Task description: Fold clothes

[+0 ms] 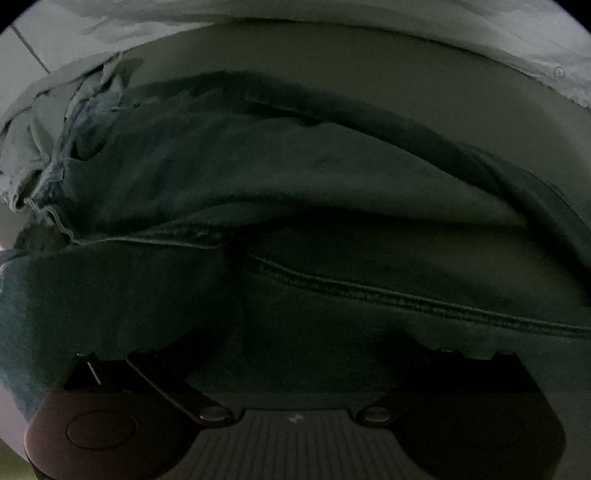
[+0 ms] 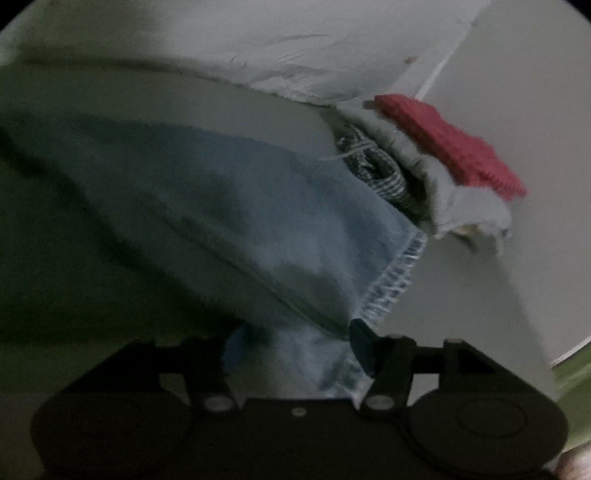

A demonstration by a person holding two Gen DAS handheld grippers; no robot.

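Left wrist view: set just behind its tongs [image 1: 291,354], facing forward along them, pressed very close against dark denim [image 1: 258,177] filling most of the frame, pale sheet [image 1: 369,14] beyond. Right wrist view: likewise behind its tongs [image 2: 295,347], close on lighter denim [image 2: 266,221], red cloth [image 2: 450,147] ahead-right. Shared by both: the denim and the sheet [image 2: 258,44].

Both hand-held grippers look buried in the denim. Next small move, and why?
Probably lift both ends together and carry the fold over. The right hand-held gripper pinches the frayed hem of the blue denim jeans, and denim drapes over the left hand-held gripper, hiding its fingers; the pale surface beyond is bare.
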